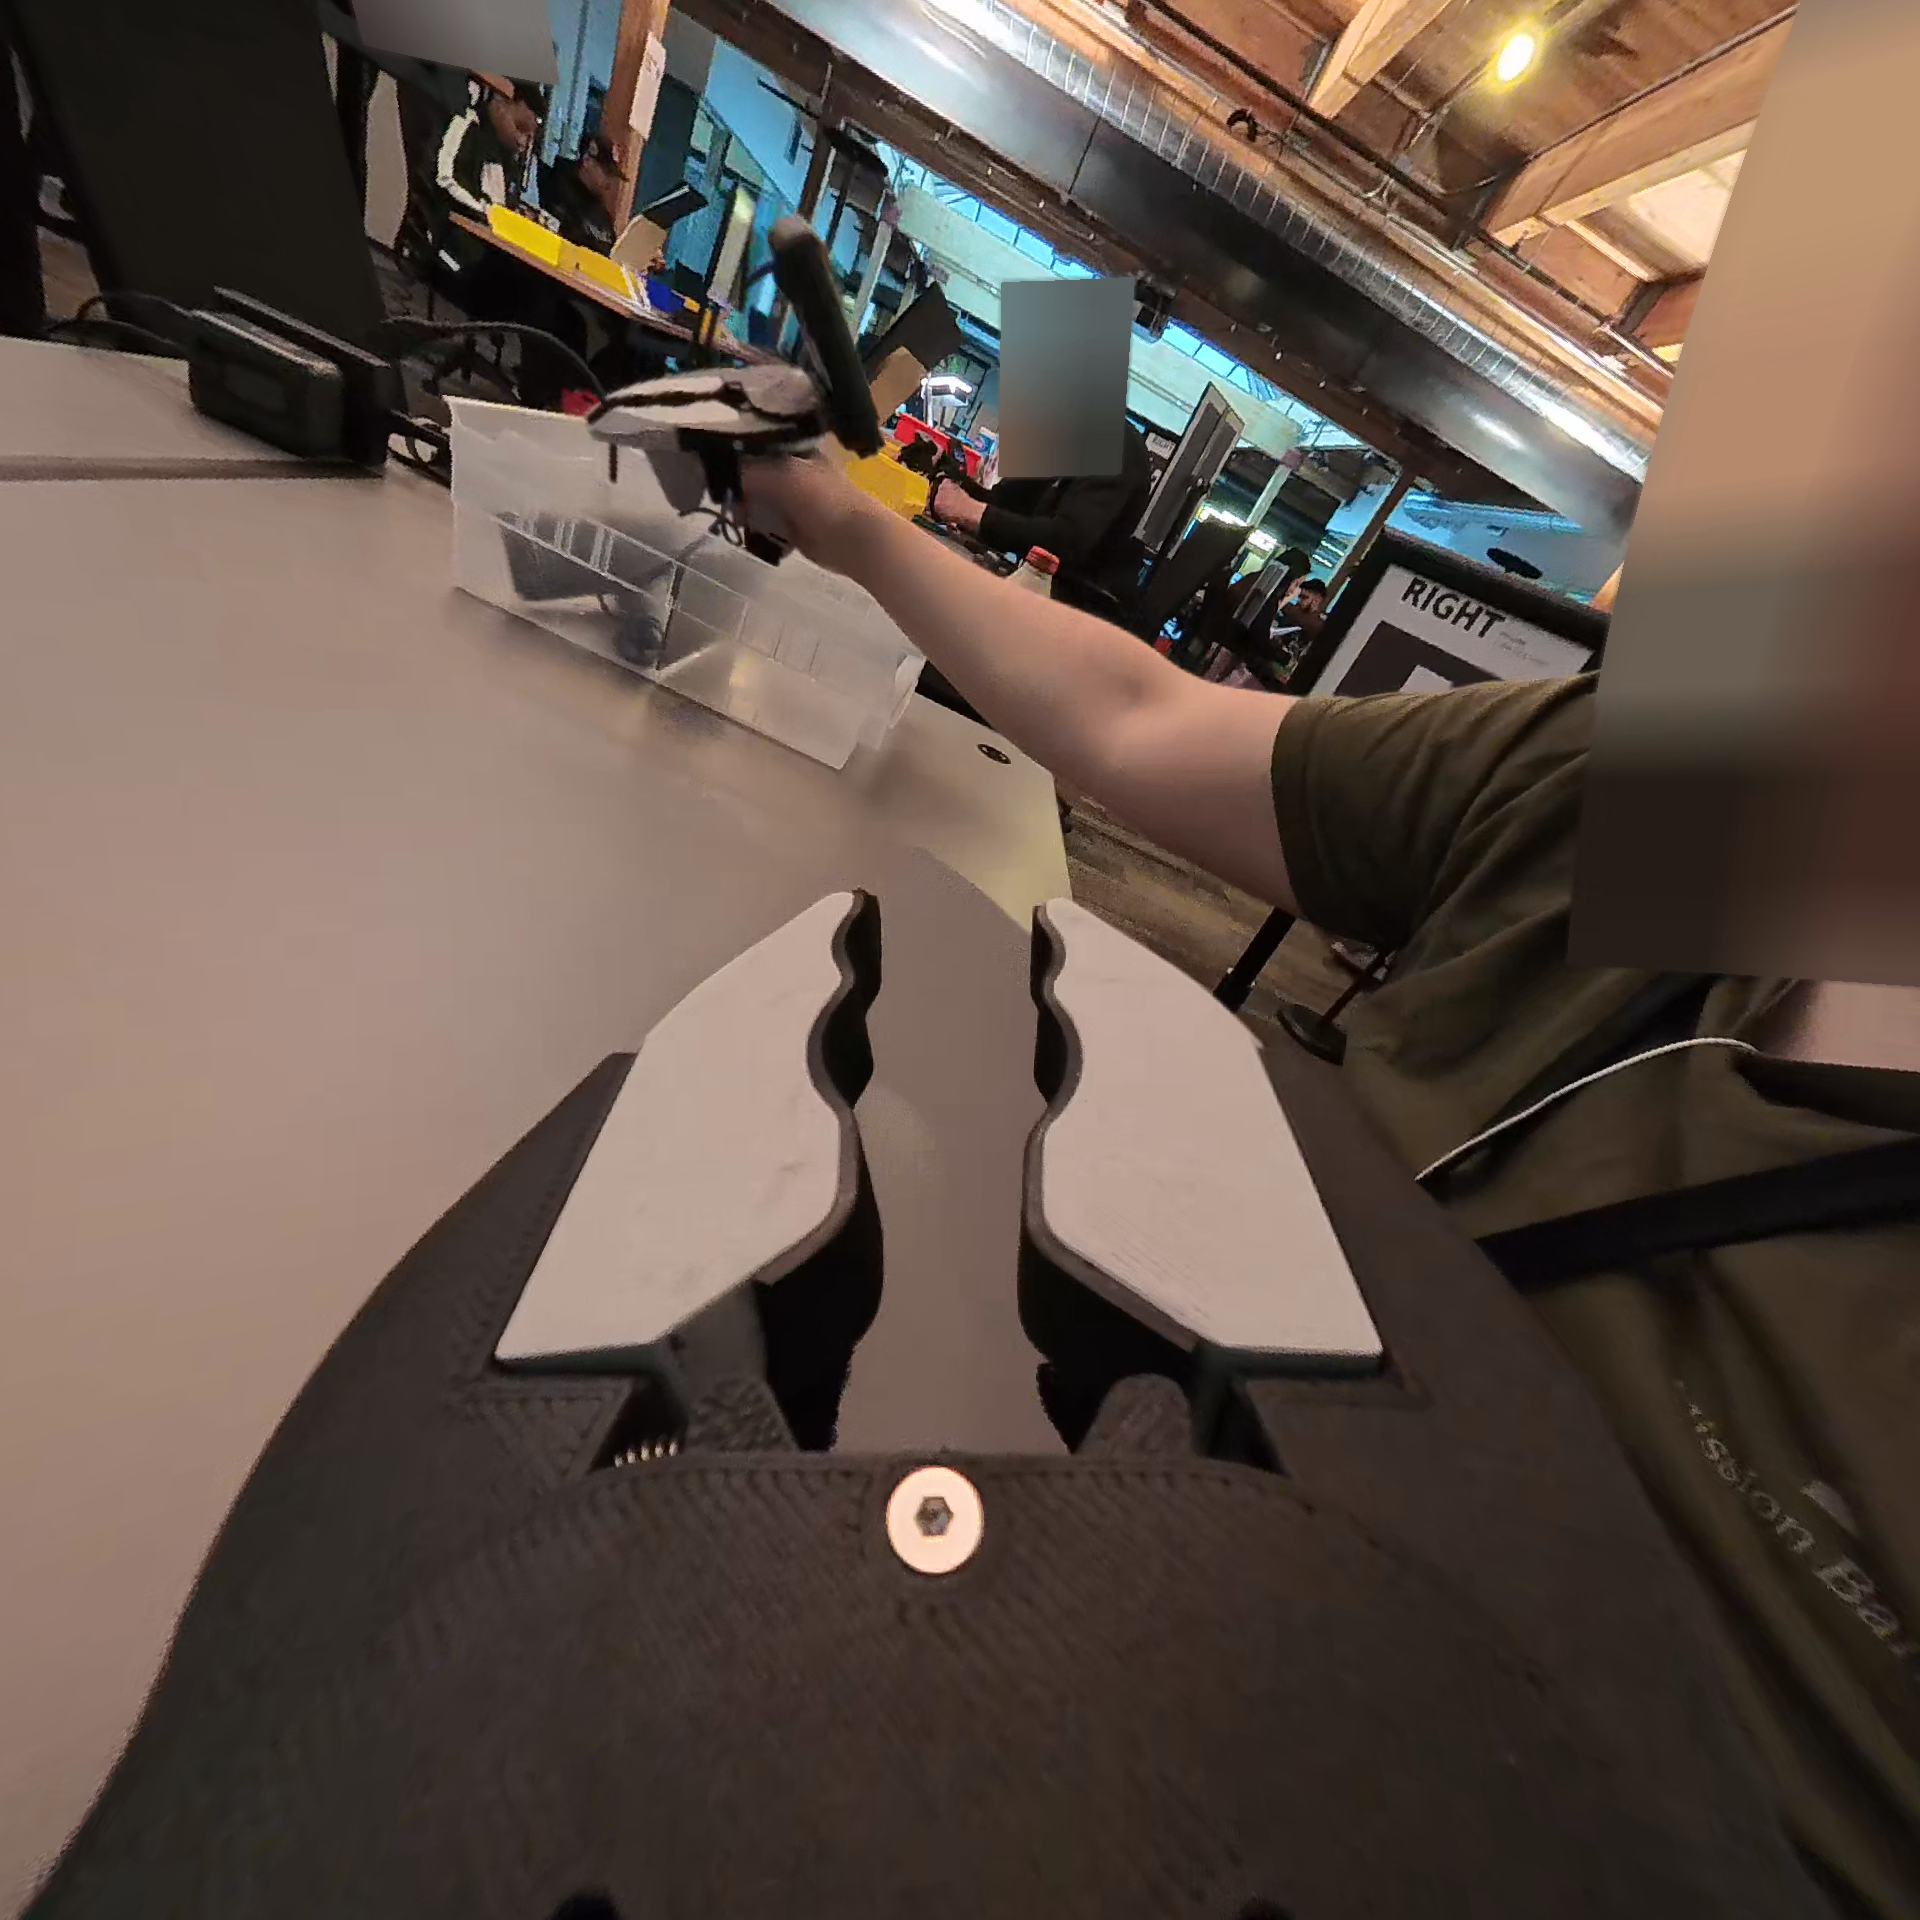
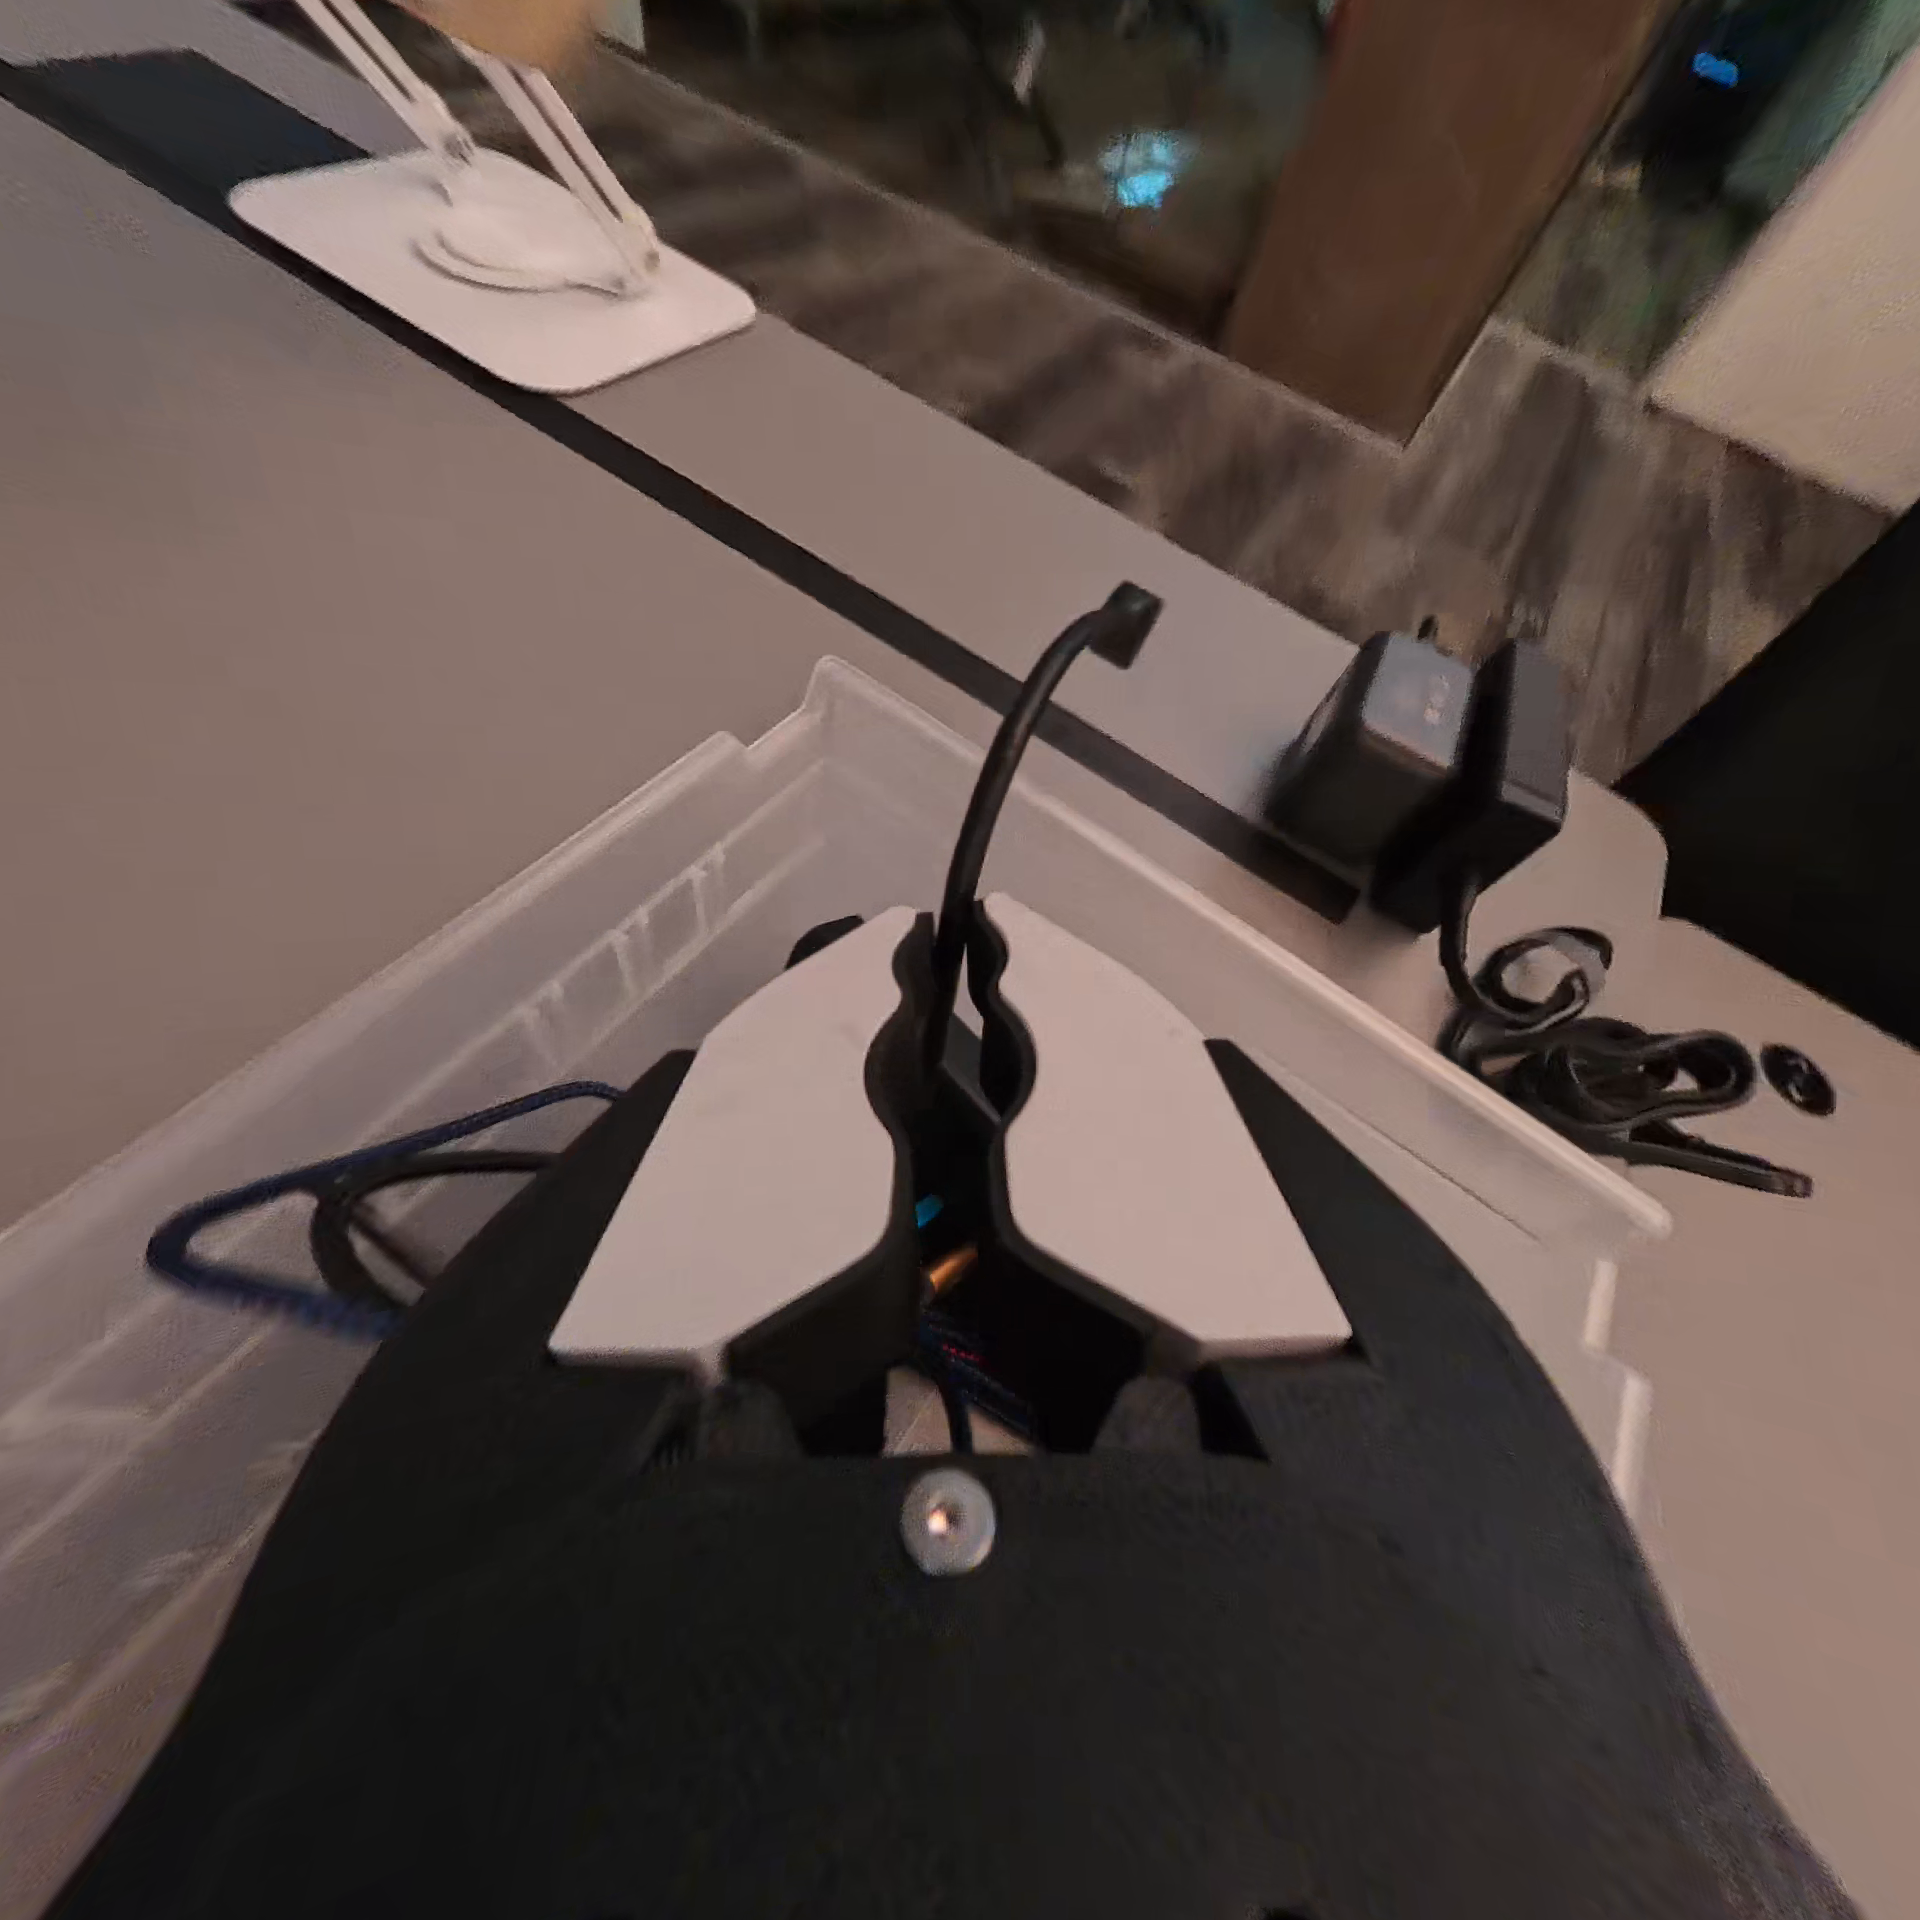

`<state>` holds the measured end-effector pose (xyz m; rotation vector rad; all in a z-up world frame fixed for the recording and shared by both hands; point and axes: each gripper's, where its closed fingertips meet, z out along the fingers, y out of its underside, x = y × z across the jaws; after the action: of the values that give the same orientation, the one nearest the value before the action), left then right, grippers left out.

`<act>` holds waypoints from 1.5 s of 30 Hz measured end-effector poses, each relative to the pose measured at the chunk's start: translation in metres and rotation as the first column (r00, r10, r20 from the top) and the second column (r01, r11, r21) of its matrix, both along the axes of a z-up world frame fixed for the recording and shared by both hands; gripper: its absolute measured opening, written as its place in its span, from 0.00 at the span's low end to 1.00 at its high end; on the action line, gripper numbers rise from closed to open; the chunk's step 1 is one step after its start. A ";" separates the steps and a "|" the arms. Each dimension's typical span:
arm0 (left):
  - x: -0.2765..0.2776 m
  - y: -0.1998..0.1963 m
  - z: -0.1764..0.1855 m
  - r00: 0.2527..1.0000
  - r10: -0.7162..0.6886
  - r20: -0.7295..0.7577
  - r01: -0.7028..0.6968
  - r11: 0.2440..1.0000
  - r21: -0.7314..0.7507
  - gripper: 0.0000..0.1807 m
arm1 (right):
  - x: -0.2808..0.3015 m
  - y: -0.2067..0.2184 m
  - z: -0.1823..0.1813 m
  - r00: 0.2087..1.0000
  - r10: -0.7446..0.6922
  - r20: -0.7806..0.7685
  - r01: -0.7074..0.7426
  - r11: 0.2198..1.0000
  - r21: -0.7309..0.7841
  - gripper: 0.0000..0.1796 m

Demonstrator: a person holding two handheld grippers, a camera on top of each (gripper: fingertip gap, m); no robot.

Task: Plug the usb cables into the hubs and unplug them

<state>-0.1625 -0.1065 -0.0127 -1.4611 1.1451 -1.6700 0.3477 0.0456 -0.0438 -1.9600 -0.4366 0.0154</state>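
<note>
My right gripper (image 2: pixel 951 920) is shut on a black usb hub (image 2: pixel 966 1070). The hub's short black cable (image 2: pixel 987 769) curves up from between the fingertips to a small plug (image 2: pixel 1127 623). The gripper hangs over a clear plastic bin (image 2: pixel 623 935) that holds a blue braided cable (image 2: pixel 260 1278) and a black cable. In the left wrist view the right gripper (image 1: pixel 613 416) is above the same bin (image 1: pixel 748 644), held by a person's bare arm. My left gripper (image 1: pixel 951 925) is open and empty, low over the grey table (image 1: pixel 260 727) near its front edge.
A black power adapter (image 2: pixel 1423 769) stands behind the bin, with a coil of black cable (image 2: pixel 1590 1060) to its right. A white stand base (image 2: pixel 499 270) sits at the far left. The adapter also shows in the left wrist view (image 1: pixel 281 384). The person's green shirt (image 1: pixel 1558 1143) is on the right. My right fingertips sit around 55 centimetres from my left ones.
</note>
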 end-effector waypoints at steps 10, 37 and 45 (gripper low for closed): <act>0.007 -0.006 -0.005 0.999 0.028 -0.033 -0.029 0.999 -0.017 0.14 | 0.013 -0.014 0.001 0.988 0.043 -0.145 -0.069 0.982 -0.177 0.05; 0.007 0.003 -0.017 0.993 0.062 -0.103 -0.069 0.996 -0.057 0.13 | 0.051 0.085 -0.013 0.857 0.077 0.509 0.374 0.587 -0.718 0.03; 0.000 -0.007 -0.017 0.994 0.069 -0.085 -0.076 0.994 -0.081 0.13 | 0.036 0.009 0.021 0.856 0.340 0.391 -0.066 0.820 -0.568 0.03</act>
<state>-0.1627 -0.1140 -0.0300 -1.6183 1.0641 -1.6390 0.3838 0.0543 -0.0227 -2.4626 -1.0775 -0.2373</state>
